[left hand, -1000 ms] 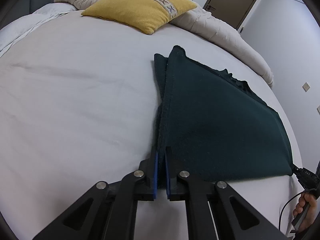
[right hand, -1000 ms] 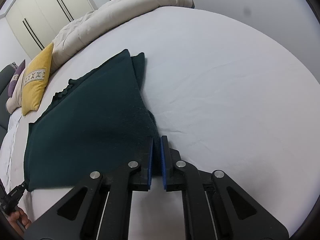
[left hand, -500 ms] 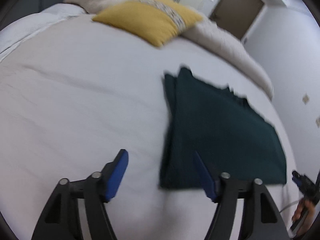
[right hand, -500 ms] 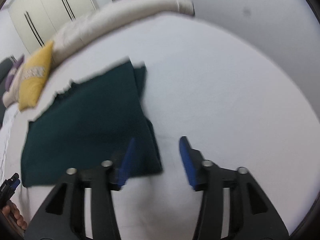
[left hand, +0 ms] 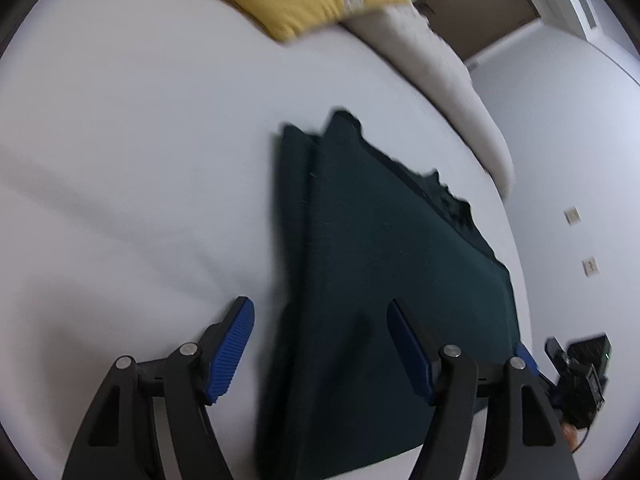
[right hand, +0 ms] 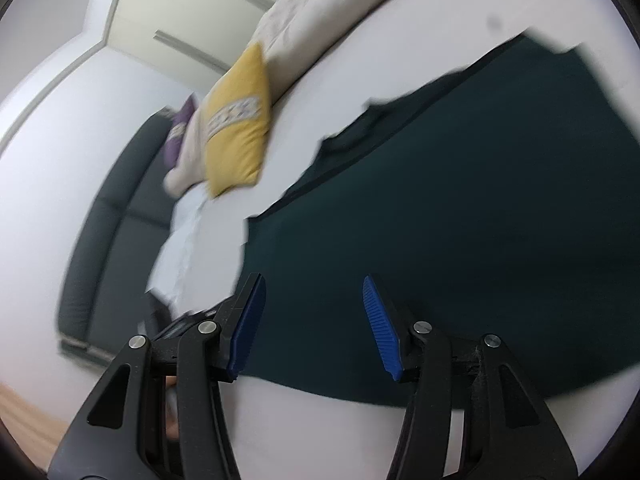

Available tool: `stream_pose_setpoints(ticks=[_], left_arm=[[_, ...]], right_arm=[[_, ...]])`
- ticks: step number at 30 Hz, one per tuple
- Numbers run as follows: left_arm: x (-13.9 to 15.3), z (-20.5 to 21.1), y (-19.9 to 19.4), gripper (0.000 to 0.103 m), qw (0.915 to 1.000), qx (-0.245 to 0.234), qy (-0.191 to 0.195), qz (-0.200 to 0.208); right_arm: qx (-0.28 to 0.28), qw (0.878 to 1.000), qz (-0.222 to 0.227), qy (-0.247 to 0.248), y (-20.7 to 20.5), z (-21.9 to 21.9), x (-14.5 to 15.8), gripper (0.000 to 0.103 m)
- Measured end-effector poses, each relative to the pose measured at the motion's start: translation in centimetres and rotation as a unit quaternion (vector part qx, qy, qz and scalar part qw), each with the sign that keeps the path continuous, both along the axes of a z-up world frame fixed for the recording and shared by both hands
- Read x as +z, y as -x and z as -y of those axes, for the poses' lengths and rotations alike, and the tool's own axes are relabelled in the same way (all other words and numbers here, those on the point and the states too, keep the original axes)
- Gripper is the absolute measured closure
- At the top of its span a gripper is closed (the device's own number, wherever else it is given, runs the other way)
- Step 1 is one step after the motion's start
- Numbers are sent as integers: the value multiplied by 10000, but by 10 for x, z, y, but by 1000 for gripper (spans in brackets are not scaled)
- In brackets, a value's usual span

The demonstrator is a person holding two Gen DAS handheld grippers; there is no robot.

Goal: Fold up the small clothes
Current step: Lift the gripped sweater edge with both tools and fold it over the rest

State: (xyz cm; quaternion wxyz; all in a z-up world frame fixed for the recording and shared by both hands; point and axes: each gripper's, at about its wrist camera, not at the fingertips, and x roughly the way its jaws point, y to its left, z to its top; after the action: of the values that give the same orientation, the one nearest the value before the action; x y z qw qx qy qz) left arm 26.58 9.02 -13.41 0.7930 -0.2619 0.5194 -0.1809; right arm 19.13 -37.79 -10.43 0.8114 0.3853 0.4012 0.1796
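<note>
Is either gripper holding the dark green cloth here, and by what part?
Neither. The left gripper and right gripper are open above the folded cloth.

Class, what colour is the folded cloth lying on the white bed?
Dark green, almost teal: the folded woollen-looking cloth shows best in the left wrist view.

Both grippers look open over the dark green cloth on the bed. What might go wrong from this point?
1. The dark green cloth lies with its layers offset at the far corner; regripping one layer may undo the fold.
2. The left gripper and right gripper are both open and close together; they might collide.
</note>
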Motion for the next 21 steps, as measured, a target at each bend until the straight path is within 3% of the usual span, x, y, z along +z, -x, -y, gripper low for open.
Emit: stream_pose_setpoints(ticks=[4, 7, 8, 9, 10, 13, 17, 19, 21], left_arm=[[-8, -10, -17, 33, 9984, 46, 521, -236], [-10, -13, -20, 45, 9974, 78, 651, -306], [-11, -13, -19, 58, 9974, 72, 639, -328], [-13, -15, -18, 78, 9967, 81, 720, -370], [-18, -17, -19, 85, 9940, 82, 966, -499], [-24, -20, -20, 88, 9903, 204, 1259, -545], [-15, -14, -16, 89, 9942, 196, 992, -354], [-8, -9, -16, 89, 9966, 153, 762, -272], [2, -3, -15, 90, 9982, 85, 562, -165]], right_arm=[[373, 9982, -57, -470, -28, -27, -13, 53], [513, 9968, -180, -585, -39, -54, -21, 53], [543, 9965, -230, -587, -43, -60, -24, 53], [564, 9963, -281, -580, -48, -64, -27, 53], [568, 9962, -308, -576, -50, -68, -29, 53], [593, 9958, -369, -591, -57, -75, -34, 53], [555, 9960, -604, -342, -65, -82, -44, 54], [500, 9952, -785, -310, -71, -80, -58, 63], [452, 9952, -761, -423, -71, -76, -64, 64]])
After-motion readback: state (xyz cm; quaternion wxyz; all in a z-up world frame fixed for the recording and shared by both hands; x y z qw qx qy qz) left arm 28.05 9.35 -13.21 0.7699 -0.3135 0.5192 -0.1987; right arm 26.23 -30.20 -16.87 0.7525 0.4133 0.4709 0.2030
